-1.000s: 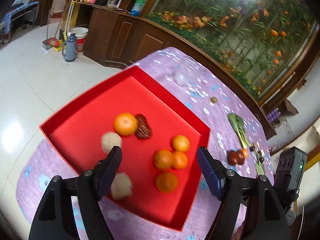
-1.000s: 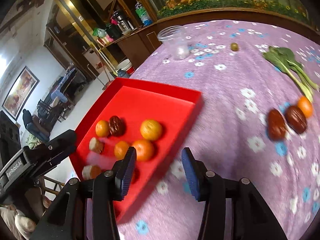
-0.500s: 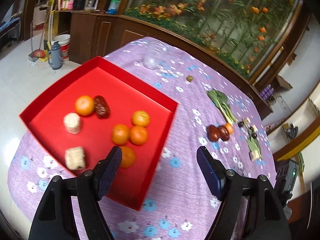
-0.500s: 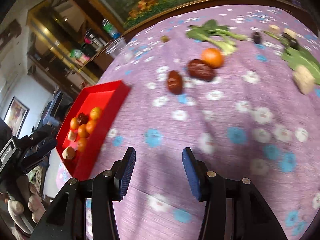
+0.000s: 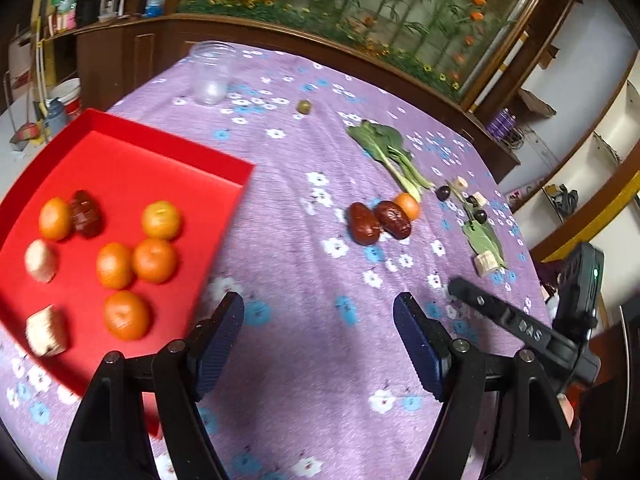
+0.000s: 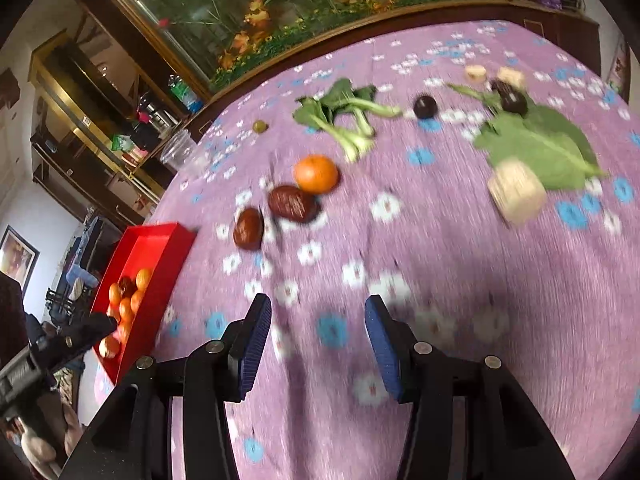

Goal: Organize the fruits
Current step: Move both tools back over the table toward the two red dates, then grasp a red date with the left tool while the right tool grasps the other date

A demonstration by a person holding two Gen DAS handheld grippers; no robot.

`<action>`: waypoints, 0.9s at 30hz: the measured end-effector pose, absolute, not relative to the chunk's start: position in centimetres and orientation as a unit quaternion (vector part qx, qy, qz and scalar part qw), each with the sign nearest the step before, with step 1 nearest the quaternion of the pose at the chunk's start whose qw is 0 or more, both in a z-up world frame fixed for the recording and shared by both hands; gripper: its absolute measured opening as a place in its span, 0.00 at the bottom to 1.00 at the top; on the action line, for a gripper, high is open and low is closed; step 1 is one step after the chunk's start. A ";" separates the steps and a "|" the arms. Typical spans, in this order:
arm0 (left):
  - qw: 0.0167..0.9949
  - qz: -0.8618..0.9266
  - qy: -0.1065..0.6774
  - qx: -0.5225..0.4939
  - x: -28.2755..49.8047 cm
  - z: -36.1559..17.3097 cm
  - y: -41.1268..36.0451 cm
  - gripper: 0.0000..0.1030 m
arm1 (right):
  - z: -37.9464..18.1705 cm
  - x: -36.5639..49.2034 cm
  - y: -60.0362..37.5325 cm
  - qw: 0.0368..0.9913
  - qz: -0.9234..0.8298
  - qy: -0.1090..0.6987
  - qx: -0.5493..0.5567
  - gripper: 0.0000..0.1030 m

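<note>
Purple floral cloth (image 5: 312,280) covers the round worktop, with dark wood cabinets and a planted glass panel behind it.

Container: a shallow square red tray (image 5: 132,168) with low upright walls sits at the worktop's left edge. Contents, as seen in the left wrist view:
- five round oranges with smooth skin; three of them (image 5: 136,262) cluster near the tray's right wall, with one more beside a date at the left
- one dark, wrinkled red date (image 5: 85,213), touching the leftmost orange (image 5: 55,218)
- two pale, rough, cylinder-shaped pieces (image 5: 40,260), too blurred to identify

A clear jar (image 5: 210,72) stands on the cloth behind the tray; its contents cannot be made out.

Loose on the cloth, well apart from the tray: two oval glossy red dates (image 6: 276,212) side by side, with a sixth orange (image 6: 316,173) touching the nearer one. Beyond them lie a leafy bok choy (image 6: 344,116), a small green fruit (image 6: 260,126), a dark round fruit (image 6: 425,107), a flat broad leaf (image 6: 536,152) and a pale cylinder piece (image 6: 516,192).

Left tongs (image 5: 318,344): wide apart, holding nothing, above bare cloth just right of the tray. Right tongs (image 6: 318,354): wide apart, holding nothing, above bare cloth near the loose dates.
</note>
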State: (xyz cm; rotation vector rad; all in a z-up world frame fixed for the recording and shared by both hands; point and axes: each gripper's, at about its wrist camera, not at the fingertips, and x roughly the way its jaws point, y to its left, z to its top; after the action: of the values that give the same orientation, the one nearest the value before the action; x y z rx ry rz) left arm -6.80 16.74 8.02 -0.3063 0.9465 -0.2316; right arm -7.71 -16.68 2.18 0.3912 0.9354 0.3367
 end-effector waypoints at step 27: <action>0.859 -0.123 0.479 -0.131 -2.0 5.6 14.3 0.74 | 0.8 -0.1 -11.9 0.874 0.161 0.439 0.135 0.28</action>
State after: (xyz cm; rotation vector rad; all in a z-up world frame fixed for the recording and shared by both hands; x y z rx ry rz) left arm -2.02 14.28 5.62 -0.2748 1.0059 -0.2589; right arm -0.08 -11.91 0.82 0.2813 0.9167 0.3361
